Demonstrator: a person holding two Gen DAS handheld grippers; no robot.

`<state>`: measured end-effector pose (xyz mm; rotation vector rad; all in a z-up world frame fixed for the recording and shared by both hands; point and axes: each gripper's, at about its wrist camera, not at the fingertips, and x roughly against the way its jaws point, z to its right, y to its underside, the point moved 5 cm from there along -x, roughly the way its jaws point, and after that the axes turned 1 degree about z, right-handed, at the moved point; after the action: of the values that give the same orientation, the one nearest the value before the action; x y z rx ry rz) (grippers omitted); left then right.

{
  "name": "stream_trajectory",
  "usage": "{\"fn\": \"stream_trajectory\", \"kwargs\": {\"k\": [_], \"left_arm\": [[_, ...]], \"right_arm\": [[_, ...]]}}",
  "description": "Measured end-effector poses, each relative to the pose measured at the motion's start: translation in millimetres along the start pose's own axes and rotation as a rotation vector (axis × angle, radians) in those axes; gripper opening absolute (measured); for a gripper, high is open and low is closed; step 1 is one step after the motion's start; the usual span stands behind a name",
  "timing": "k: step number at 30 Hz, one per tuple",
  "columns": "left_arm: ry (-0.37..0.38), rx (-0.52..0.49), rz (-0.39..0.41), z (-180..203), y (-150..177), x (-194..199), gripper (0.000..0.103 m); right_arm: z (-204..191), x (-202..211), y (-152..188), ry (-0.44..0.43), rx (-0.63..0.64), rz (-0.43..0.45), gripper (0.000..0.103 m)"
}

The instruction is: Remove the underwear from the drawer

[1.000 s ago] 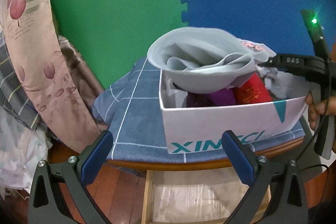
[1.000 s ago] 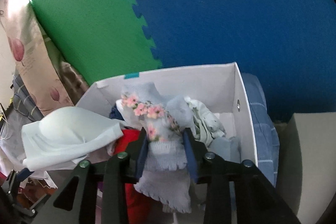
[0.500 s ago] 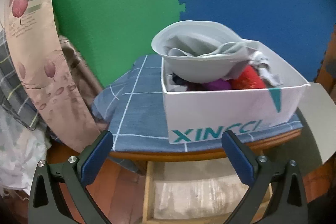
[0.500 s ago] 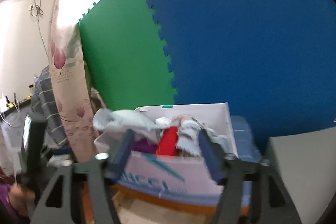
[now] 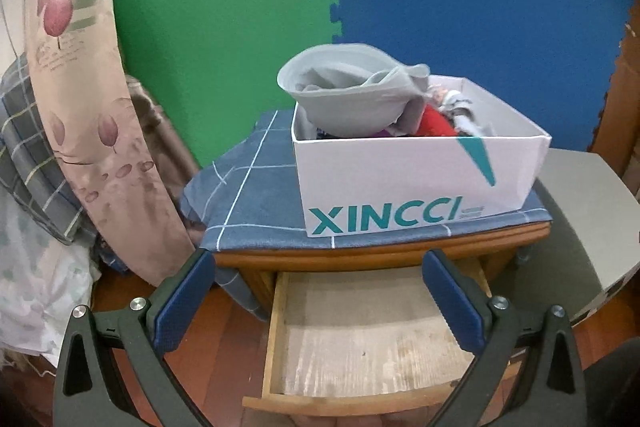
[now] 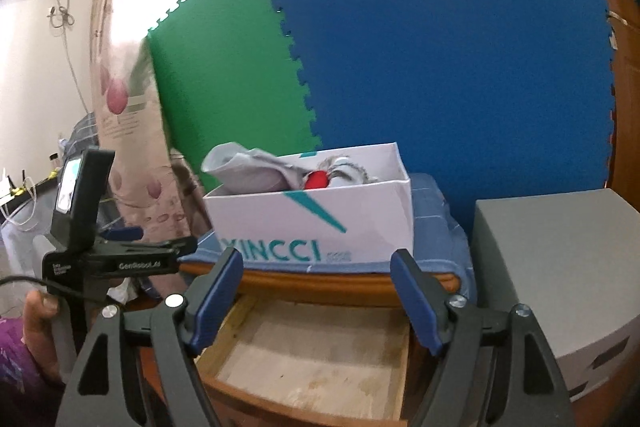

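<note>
Background: green and blue foam mats [image 5: 460, 7] stand behind the box; a flowered curtain [image 5: 80, 107] hangs well to its left.
Box: white cardboard box [image 5: 400, 179] with teal letters, standing on a blue checked cloth [image 5: 248, 195] that covers a wooden cabinet [image 5: 360, 259].
Underwear: the underwear [image 5: 344, 103] is heaped inside the box, a grey piece on top that rises over the rim, a red piece [image 5: 436, 123] just beside it.
Drawer: the drawer [image 5: 360, 339] is pulled out under the box; only its bare wooden bottom shows.
Left gripper: the left gripper [image 5: 316, 303] has its jaws wide apart with nothing between them, low in front of the box, over the drawer.
Right gripper: the right gripper [image 6: 316, 299] has just been opening its jaws; they stand apart and empty, below and in front of the box, well apart from the underwear.
Hand: a hand [image 6: 40, 331] holds the left gripper's handle, left of the box.
Grey block: a grey block [image 6: 560, 267] stands just right of the cabinet.
</note>
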<state>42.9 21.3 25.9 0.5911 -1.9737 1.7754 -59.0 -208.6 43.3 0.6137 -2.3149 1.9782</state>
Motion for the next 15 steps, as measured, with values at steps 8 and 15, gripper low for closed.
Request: {"fn": "stream_trajectory", "kwargs": {"k": [8, 15], "left_arm": [[0.042, -0.054, 0.083, 15, -2, 41, 0.103], [-0.030, -0.083, 0.099, 19, -2, 57, 0.103]], "right_arm": [[-30, 20, 19, -0.040, 0.065, -0.001, 0.078], [-29, 24, 27, -0.052, 0.046, -0.012, 0.078]]}}
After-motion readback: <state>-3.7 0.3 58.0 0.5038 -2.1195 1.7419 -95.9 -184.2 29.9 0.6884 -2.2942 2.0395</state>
